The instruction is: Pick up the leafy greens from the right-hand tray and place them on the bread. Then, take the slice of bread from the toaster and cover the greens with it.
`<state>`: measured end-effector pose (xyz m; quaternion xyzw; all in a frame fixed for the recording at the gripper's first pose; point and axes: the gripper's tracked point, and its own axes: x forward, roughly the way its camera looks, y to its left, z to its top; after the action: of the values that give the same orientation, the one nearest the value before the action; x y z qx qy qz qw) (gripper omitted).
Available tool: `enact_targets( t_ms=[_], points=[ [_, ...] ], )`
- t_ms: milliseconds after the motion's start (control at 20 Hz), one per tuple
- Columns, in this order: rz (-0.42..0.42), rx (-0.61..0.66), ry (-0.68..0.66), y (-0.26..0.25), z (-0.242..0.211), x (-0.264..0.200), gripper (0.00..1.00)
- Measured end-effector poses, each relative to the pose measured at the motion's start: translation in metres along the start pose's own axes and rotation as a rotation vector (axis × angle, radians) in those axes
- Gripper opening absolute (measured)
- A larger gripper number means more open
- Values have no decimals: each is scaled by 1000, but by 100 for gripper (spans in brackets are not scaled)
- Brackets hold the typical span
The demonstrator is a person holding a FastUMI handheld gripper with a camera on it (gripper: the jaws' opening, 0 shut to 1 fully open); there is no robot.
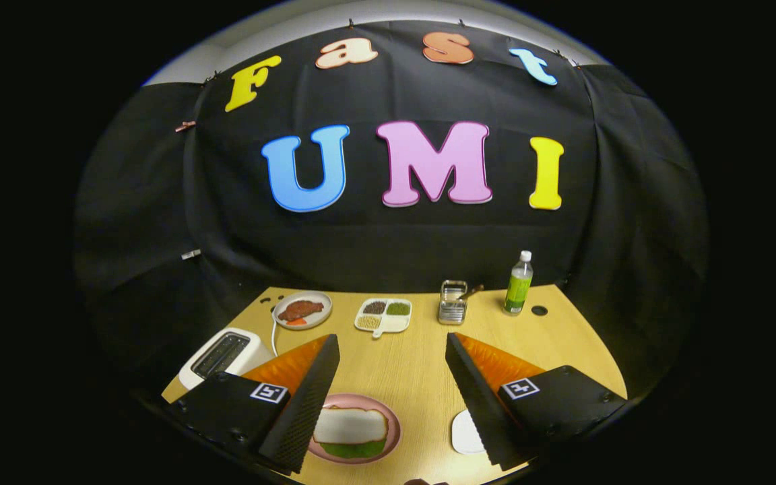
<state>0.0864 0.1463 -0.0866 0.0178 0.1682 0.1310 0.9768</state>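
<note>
Already the bread slice lies over the leafy greens on the pink plate, low between the fingers and nearer the left one. The hand-held gripper hangs above, fingers wide apart, holding nothing. A white tray peeks beside the right finger; the toaster sits just outside the left one, on the bench. My worry: greens poke out at the near edge, so a careless brush from the left finger could slide the top slice off.
</note>
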Motion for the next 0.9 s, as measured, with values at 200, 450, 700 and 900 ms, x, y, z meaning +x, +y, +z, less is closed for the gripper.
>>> enact_targets(
  t_ms=[200,450,700,900],
  points=[
    [-17,11,-138,-10,64,-34,99],
    [-51,29,-238,-29,101,-74,99],
    [-70,39,-251,-46,105,-90,98],
    [-81,50,-244,-49,103,-86,98]
  ],
)
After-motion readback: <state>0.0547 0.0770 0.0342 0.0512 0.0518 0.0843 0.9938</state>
